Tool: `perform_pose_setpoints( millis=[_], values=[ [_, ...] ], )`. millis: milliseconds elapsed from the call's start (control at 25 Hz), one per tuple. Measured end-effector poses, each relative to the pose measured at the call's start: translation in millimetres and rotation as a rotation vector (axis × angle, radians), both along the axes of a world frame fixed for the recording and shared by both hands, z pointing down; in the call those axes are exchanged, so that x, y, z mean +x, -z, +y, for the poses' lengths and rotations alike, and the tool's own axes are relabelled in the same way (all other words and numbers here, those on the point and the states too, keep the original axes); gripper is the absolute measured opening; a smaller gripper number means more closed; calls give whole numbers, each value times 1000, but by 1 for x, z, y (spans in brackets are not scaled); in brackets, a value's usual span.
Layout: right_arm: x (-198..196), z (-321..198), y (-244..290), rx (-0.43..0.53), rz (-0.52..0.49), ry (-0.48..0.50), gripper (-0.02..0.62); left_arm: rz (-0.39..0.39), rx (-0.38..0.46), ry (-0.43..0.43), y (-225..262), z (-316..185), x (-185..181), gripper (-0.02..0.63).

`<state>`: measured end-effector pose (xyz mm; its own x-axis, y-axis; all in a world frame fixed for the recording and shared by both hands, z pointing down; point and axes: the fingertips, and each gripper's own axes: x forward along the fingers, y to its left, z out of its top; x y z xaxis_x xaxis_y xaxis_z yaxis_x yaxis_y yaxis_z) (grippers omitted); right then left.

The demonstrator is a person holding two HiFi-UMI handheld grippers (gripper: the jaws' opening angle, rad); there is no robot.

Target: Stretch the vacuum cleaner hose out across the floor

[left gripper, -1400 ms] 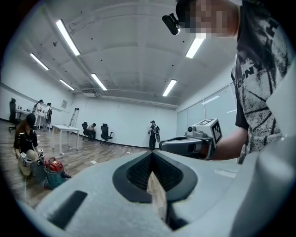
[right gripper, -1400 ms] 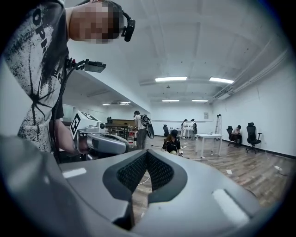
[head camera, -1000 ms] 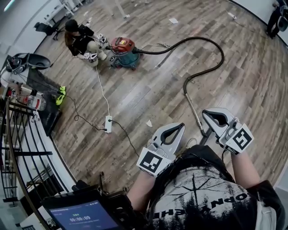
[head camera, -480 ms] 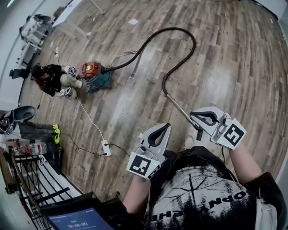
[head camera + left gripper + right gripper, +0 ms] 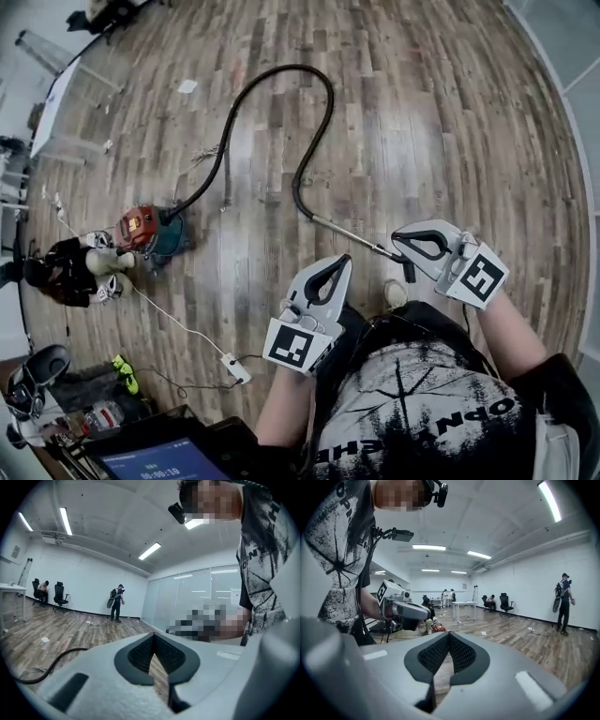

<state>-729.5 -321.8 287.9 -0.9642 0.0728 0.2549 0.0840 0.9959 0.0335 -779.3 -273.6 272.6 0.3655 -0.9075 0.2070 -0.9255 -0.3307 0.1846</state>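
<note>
The red and teal vacuum cleaner [image 5: 150, 232] stands on the wood floor at the left. Its black hose [image 5: 281, 73] runs up from it, loops over and comes back down to a metal wand [image 5: 352, 234]. The wand's dark end [image 5: 408, 270] lies on the floor just under my right gripper [image 5: 397, 235]. That gripper is shut with nothing in it, and it hangs above the wand without touching it. My left gripper [image 5: 343, 262] is also shut and empty, a little left of the wand's end. A stretch of hose [image 5: 42, 667] shows in the left gripper view.
A person [image 5: 70, 272] crouches by the vacuum. A white cable runs to a power strip [image 5: 234, 367]. A table [image 5: 66, 103] stands far left, a paper scrap [image 5: 187, 86] lies near the hose. Another person [image 5: 564, 603] stands by the far wall.
The head view has swung round: vacuum, hose and crouching person have slid left and down in the picture. Both grippers stay shut and keep their places in front of the body.
</note>
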Motion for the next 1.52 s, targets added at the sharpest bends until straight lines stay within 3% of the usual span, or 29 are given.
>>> perform_pose_setpoints(
  millis=[160, 320, 440, 680, 840, 920, 1040, 1320, 1520],
  values=[
    [-35, -1, -7, -24, 64, -128, 8, 28, 52, -96, 8, -10, -46, 0],
    [-66, 4, -21, -31, 143, -228, 8, 43, 32, -161, -4, -13, -93, 0],
    [-81, 2, -40, -51, 188, -251, 8, 37, 20, -187, -17, -22, -114, 0],
    [-78, -7, -69, -65, 256, -241, 8, 24, -14, -208, -28, -30, -101, 0],
    [-68, -9, -111, -83, 291, -192, 8, 7, -28, -173, -53, -38, -84, 0],
    [-63, -8, -145, -70, 331, -153, 8, 61, -35, -136, -77, -37, -78, 0],
    [-56, -6, -212, -32, 427, -116, 10, 160, -116, -103, -136, -19, -78, 0],
    [-58, -22, -378, -61, 562, -90, 89, 162, -111, -3, -237, -8, -90, 0],
    [-54, -39, -535, -106, 653, -122, 153, 190, -113, 38, -321, -13, -99, 0]
  ],
)
